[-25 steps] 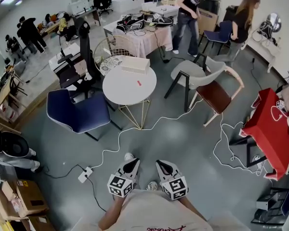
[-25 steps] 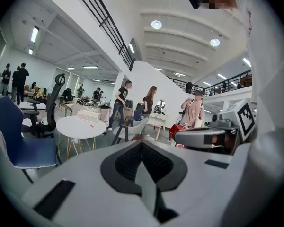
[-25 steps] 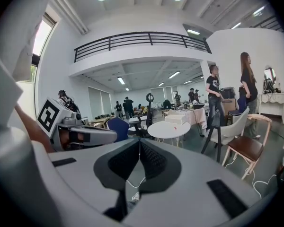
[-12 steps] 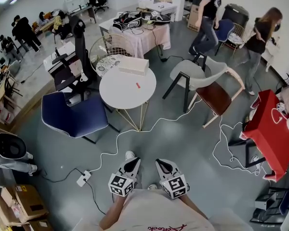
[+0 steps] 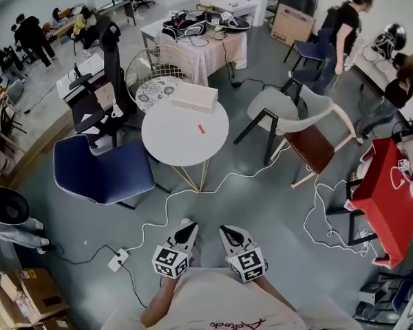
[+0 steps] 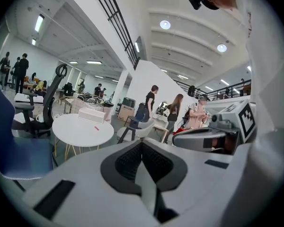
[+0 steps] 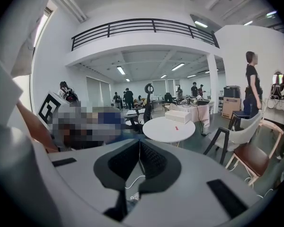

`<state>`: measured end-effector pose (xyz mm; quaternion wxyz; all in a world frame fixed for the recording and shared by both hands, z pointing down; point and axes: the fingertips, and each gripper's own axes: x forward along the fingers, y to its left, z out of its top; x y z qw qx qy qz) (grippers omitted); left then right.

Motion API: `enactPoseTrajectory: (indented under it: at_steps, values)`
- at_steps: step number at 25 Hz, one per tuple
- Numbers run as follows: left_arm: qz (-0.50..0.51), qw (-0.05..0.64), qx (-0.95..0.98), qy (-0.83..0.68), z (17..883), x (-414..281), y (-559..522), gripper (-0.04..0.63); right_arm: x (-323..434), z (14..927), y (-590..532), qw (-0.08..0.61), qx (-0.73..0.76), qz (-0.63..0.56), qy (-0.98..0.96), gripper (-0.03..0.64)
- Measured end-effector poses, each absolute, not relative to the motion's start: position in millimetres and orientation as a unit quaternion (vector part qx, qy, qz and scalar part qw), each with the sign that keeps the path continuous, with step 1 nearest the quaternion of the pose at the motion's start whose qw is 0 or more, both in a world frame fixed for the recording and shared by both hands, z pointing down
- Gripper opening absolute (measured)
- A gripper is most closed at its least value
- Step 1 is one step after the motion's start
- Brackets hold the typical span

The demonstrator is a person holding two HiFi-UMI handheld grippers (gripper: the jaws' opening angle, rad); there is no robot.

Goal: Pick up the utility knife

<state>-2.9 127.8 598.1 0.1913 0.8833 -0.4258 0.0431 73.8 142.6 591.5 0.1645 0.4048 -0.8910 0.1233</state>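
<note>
The utility knife [image 5: 201, 128] is a small red object lying on the round white table [image 5: 172, 139], well ahead of me across the grey floor. It also shows as a red speck [image 6: 96, 128] in the left gripper view and as a red speck [image 7: 177, 127] in the right gripper view. My left gripper [image 5: 186, 234] and right gripper [image 5: 228, 235] are side by side close to my body, both pointing toward the table and far short of it. Each has its jaws shut with nothing between them, as both gripper views show: left gripper [image 6: 142, 143], right gripper [image 7: 139, 143].
A white box [image 5: 194, 96] sits on the table's far side. A blue chair [image 5: 103, 170] stands left of the table, a grey chair [image 5: 282, 112] and a brown-seated chair [image 5: 313, 146] right. A white cable [image 5: 165, 205] and power strip [image 5: 118, 259] lie on the floor. A red table [image 5: 385, 191] is far right.
The whole view has shifted as I move toward the table, which now sits slightly nearer. Both grippers keep their place in front of me, still shut. The people at the back right have walked on.
</note>
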Motion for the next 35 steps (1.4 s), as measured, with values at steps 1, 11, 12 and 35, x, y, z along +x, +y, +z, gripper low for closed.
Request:
enactPoseTrajectory:
  at_steps: [1,11,12,35]
  values:
    - [0.043,0.192,0.884,-0.425,597,-6,118,0.012,71,591,132,0.167,0.408,0.123,-0.889,0.017]
    - [0.043,0.187,0.891,-0.412,574,-58,7,0.012,21,569,19,0.166,0.427,0.120,-0.881,0.017]
    - [0.043,0.186,0.892,-0.409,572,-62,-3,0.014,17,567,8,0.165,0.431,0.119,-0.879,0.017]
    - [0.051,0.198,0.909,-0.363,578,-114,-143,0.012,-32,568,-128,0.176,0.475,0.130,-0.852,0.017]
